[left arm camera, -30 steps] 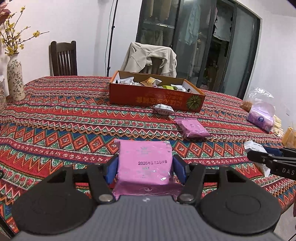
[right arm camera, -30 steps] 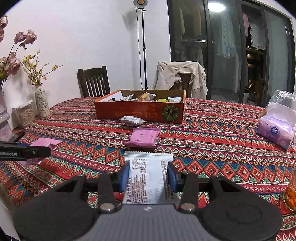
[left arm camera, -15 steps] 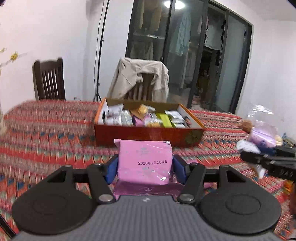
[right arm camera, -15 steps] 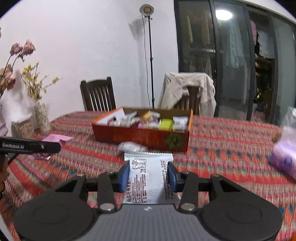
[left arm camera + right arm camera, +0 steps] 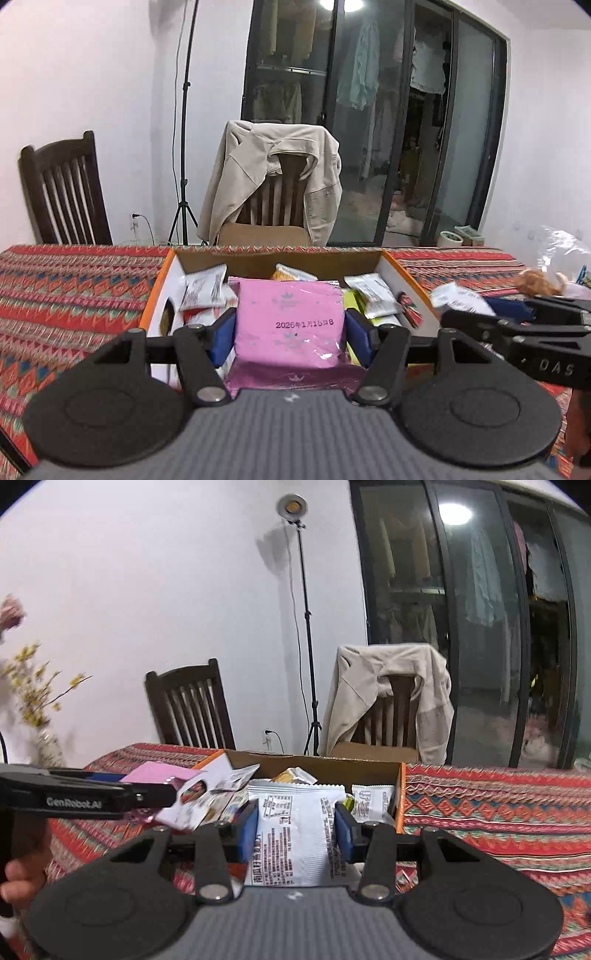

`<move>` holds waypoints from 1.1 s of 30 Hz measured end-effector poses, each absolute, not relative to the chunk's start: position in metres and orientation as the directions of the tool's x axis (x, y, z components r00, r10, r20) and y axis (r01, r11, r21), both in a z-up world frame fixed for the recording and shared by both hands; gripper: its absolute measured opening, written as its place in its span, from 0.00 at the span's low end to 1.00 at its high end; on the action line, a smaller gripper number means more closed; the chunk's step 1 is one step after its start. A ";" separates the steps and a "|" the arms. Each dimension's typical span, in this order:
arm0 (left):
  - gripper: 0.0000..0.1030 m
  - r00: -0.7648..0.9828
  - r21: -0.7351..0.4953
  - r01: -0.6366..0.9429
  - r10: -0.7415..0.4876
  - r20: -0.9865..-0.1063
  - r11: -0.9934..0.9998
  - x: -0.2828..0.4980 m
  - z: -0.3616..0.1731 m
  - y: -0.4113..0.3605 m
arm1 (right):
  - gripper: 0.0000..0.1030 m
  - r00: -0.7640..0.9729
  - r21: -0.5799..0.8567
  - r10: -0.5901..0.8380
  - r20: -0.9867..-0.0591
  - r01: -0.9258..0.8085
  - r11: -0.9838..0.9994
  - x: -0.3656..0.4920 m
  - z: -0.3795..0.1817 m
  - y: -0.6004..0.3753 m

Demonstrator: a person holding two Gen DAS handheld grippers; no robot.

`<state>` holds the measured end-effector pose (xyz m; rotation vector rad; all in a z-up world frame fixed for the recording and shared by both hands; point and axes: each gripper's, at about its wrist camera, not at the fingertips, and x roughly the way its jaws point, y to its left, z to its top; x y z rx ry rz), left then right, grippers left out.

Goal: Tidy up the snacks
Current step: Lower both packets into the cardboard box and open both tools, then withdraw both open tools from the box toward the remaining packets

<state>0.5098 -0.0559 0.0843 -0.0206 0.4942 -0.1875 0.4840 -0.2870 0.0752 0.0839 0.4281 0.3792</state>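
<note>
1. Left wrist view: left hand-held gripper (image 5: 291,332) is clamping a flat pink foil packet (image 5: 290,325) ahead of it, over the orange cardboard box (image 5: 157,291).
2. Right hand-held gripper (image 5: 295,829) is clamping a white printed sachet (image 5: 293,830) over that box on the patterned counter (image 5: 498,805).

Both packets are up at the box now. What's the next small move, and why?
Probably lower both a little and let go. The left gripper holds the pink packet and the right gripper the white packet, each clamped between its jaws over the open cardboard box, which already holds other snacks, so release should drop them inside.
</note>
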 end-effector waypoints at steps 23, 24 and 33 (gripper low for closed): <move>0.71 0.851 -0.096 0.157 -0.184 -0.492 0.983 0.561 0.062 -0.052 | 0.62 0.838 0.134 0.275 -0.471 -0.240 0.961 0.567 0.031 -0.282; 0.72 0.855 -0.084 0.164 -0.184 -0.484 0.983 0.552 0.068 -0.048 | 0.63 0.845 0.123 0.277 -0.458 -0.248 0.961 0.560 0.037 -0.282; 0.83 0.875 0.040 0.208 -0.168 -0.453 0.977 0.437 0.082 -0.023 | 0.74 0.857 0.047 0.326 -0.399 -0.336 0.941 0.465 0.083 -0.282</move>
